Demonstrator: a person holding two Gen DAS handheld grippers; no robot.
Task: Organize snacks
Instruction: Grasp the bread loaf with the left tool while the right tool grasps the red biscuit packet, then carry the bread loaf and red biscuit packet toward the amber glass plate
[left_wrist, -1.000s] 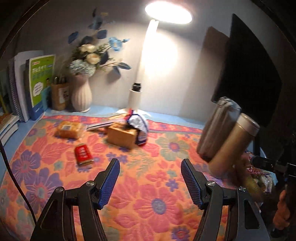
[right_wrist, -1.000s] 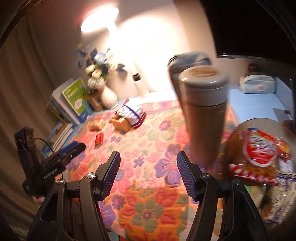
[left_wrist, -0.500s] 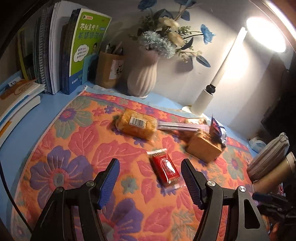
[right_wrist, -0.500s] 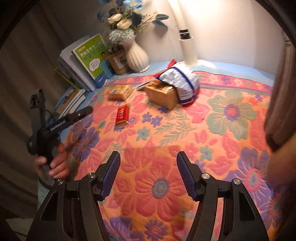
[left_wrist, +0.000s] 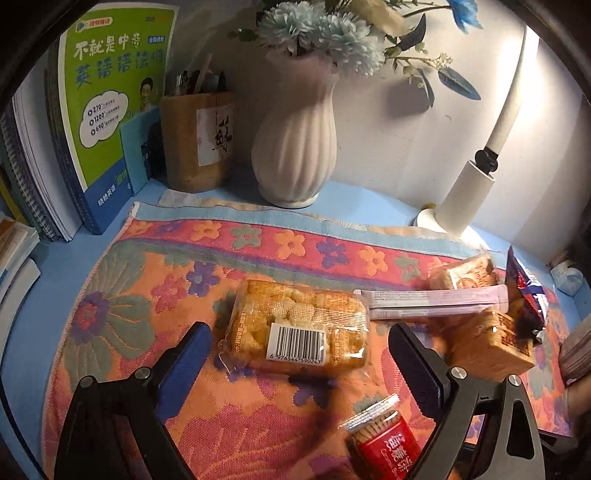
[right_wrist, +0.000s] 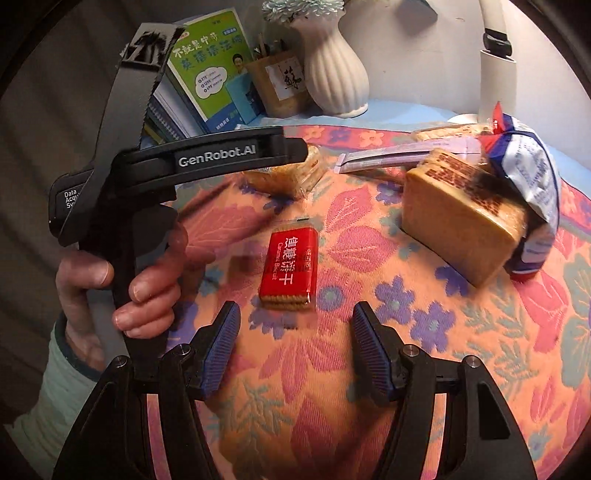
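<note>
Two grippers over a floral cloth (left_wrist: 122, 325) strewn with snacks. Far left, against the wall: books (left_wrist: 110, 110), then a pen cup (left_wrist: 195, 140), then a white vase (left_wrist: 295, 147) with pale flowers, then a lamp base (left_wrist: 465, 199) at the right.

Left gripper (left_wrist: 299, 354): jaws opening, spread wide on either side of a clear-wrapped pastry pack (left_wrist: 299, 332), barcode up; pads apart from the wrapper, nothing gripped. Lower right of it, a red biscuit pack (left_wrist: 384, 443), half hidden by the right finger. Further right, a pink stick sachet (left_wrist: 436, 299) lying across the cloth, a tan box (left_wrist: 487, 343) beneath it, a blue-and-white bag (left_wrist: 524, 295) at the edge.

Right gripper (right_wrist: 295, 343): jaws partly apart, empty, aimed down at the same red biscuit pack (right_wrist: 290, 266), just short of it. At left in that view, a hand (right_wrist: 125, 280) on the other gripper's handle; at right, the tan box (right_wrist: 458, 221) with the bag (right_wrist: 528, 177) leaning on it.

Likely risks from here: crushed pastry, if squeezed too hard through the soft wrapper; a slipped grip, if closed only on the loose film at the ends; the biscuit pack pushed along the cloth, if lowered onto it off-centre; a clash between the two grippers, given targets lying close together; cloth pinched up with a pack, if pressed too deep.
</note>
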